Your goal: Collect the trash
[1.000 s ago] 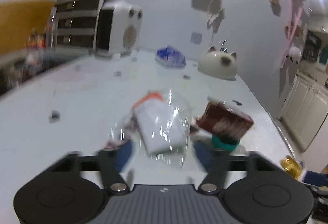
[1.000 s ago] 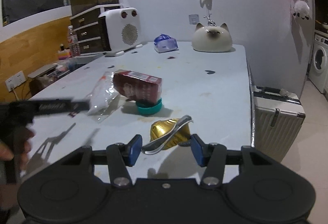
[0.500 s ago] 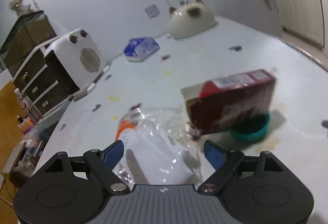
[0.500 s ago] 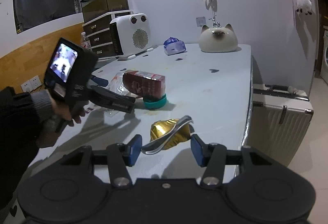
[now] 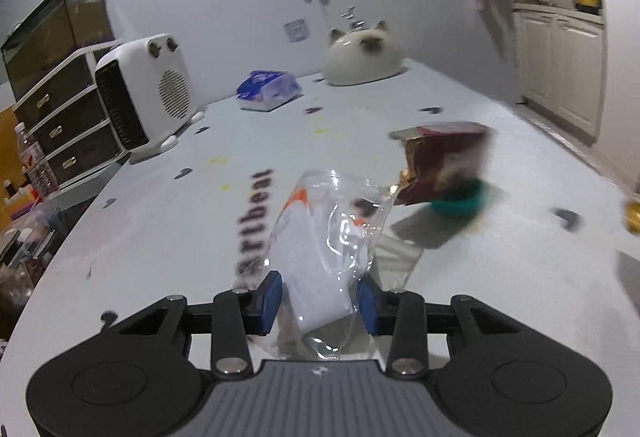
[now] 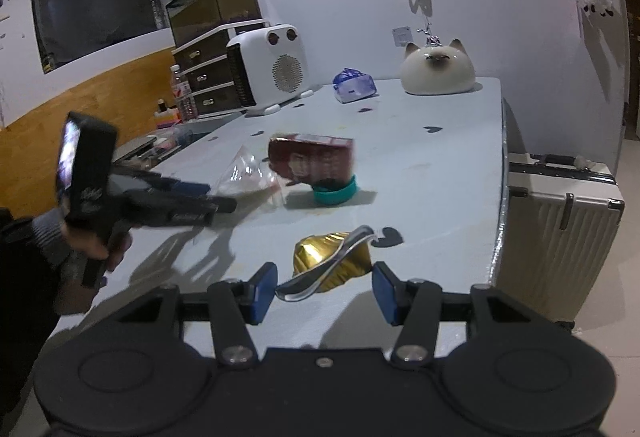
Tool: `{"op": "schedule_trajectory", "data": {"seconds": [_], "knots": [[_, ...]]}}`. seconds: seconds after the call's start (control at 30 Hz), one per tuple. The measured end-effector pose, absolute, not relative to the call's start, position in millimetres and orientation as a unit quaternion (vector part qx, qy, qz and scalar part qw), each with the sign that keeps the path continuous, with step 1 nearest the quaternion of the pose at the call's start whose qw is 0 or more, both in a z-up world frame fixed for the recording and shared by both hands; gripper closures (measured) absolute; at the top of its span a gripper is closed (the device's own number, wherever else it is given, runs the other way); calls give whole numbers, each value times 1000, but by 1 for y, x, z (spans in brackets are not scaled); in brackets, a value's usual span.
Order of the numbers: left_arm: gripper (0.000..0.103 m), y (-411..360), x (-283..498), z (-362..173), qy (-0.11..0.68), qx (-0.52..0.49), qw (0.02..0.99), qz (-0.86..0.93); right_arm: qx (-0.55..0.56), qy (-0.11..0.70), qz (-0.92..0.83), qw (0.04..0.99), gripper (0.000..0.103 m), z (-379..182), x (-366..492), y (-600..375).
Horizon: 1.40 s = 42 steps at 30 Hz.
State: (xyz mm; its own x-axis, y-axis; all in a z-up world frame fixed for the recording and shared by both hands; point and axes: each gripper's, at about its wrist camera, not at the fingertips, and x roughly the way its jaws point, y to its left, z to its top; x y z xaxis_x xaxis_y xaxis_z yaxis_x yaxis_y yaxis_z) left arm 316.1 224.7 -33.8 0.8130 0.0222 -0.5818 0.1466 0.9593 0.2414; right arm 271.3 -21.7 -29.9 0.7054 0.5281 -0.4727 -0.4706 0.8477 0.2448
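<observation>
The left gripper [image 5: 319, 302] had just been closing, its blue fingers [image 5: 269, 296] pinching the crumpled clear plastic wrapper [image 5: 325, 242] low over the pale surface [image 5: 160, 229]. The right gripper [image 6: 324, 291] stood partly open, its fingers flanking a crumpled gold foil wrapper [image 6: 329, 262] without touching it, near the surface's front edge.

The tabletop [image 6: 440, 165] lay bare along its right side; a red carton [image 6: 312, 161] on a teal lid [image 6: 334, 193] blocked the middle.

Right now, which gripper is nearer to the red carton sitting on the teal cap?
Left. The left gripper has just been closing around the clear plastic bag lying against the red carton. The right gripper is farther back, straddling the gold wrapper near the table edge.
</observation>
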Motion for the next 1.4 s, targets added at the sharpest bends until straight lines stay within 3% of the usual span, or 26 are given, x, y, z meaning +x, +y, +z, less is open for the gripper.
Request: {"op": "schedule_trajectory", "data": {"seconds": [0.47, 0.5, 0.63, 0.8, 0.93, 1.27, 1.37, 1.4], "knots": [[59, 180, 152, -42, 286, 219, 919, -161, 68, 274, 288, 915, 50, -24, 242, -15], [57, 181, 146, -41, 290, 217, 918, -163, 68, 275, 293, 913, 50, -25, 239, -12], [27, 188, 129, -32, 309, 178, 919, -167, 63, 284, 321, 901, 50, -29, 220, 0], [19, 191, 110, -11, 311, 110, 927, -178, 76, 300, 365, 878, 50, -35, 198, 10], [17, 178, 98, -5, 307, 128, 928, -167, 147, 324, 418, 836, 50, -33, 189, 1], [19, 134, 118, 0, 292, 180, 936, -74, 144, 289, 363, 874, 50, -14, 175, -43], [33, 119, 134, -11, 325, 226, 917, -53, 145, 288, 354, 878, 50, -14, 174, -54], [43, 116, 139, -15, 333, 239, 911, -43, 144, 287, 351, 880, 50, -14, 174, -56]]}}
